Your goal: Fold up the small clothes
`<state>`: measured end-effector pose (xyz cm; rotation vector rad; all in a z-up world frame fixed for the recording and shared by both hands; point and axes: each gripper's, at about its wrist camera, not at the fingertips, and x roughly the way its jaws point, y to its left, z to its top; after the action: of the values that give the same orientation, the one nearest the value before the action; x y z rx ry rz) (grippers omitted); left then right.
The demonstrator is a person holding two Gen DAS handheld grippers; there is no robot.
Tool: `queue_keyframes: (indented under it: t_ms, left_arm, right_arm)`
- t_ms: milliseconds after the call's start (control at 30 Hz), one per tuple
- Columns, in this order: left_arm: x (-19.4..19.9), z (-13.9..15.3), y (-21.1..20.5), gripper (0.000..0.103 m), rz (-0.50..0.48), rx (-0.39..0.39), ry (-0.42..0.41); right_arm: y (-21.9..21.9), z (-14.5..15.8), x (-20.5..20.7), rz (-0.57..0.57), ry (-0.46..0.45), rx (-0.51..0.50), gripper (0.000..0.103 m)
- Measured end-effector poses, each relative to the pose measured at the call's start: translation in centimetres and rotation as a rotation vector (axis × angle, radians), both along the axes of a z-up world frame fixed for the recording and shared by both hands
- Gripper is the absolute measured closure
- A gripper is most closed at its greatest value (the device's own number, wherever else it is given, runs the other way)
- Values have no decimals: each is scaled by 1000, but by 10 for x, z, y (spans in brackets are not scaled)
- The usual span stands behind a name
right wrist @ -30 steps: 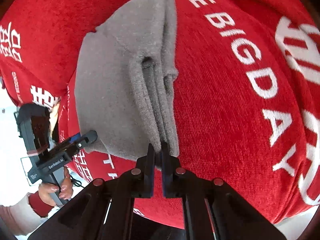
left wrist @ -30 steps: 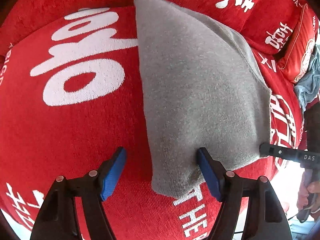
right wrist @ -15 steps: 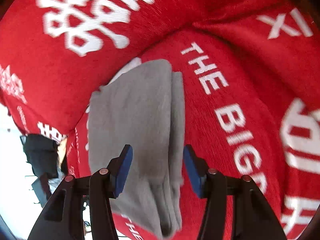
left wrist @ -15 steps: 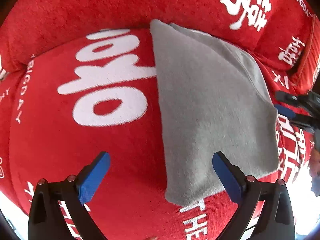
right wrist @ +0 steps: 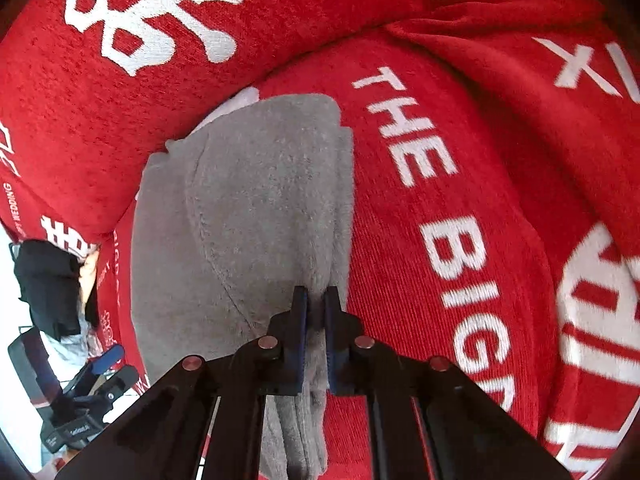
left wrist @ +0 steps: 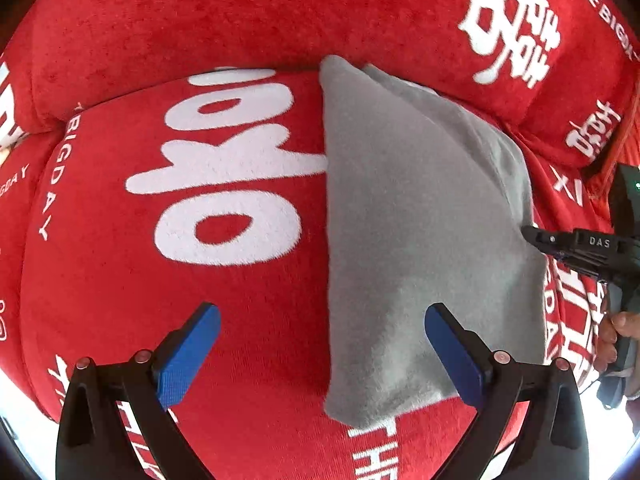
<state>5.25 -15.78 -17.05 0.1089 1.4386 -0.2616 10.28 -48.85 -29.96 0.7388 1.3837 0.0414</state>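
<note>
The red sofa cover (right wrist: 460, 128) carries white woven lettering. In the right wrist view "THE BIG" runs down the seat cushion just right of the grey cloth, with a large "X" on the far right. In the left wrist view "THE BIGDA" shows at the far right edge, "BIGDAY" runs small along the left cushion edge, and large non-Latin characters sit beside them. The right gripper (left wrist: 576, 242) bears "DAS" in white.

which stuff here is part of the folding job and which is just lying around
Job: grey garment; right gripper, fingers shut on its edge; left gripper, open over it.
Lying about: red printed cover; black cloth at the side.
</note>
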Motion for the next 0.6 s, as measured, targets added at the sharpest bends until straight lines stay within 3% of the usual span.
queue_keyframes:
  t_ms: [167, 267, 367, 500, 600]
  left_arm:
    - [-6, 2, -2, 1, -27, -11, 29]
    - [-9, 4, -2, 1, -33, -7, 38]
    - [-13, 5, -4, 1, -39, 7, 38]
    - [-17, 5, -3, 1, -30, 38, 58]
    - [-21, 6, -1, 1, -47, 35, 65]
  right_arm:
    - [-6, 16, -17, -45, 13, -36, 87]
    - [-2, 42, -24, -35, -81, -19, 85]
    - [25, 57, -24, 54, -135, 20, 85]
    - [54, 38, -31, 130, -62, -39, 85]
    - [52, 19, -50, 74, 22, -65, 86]
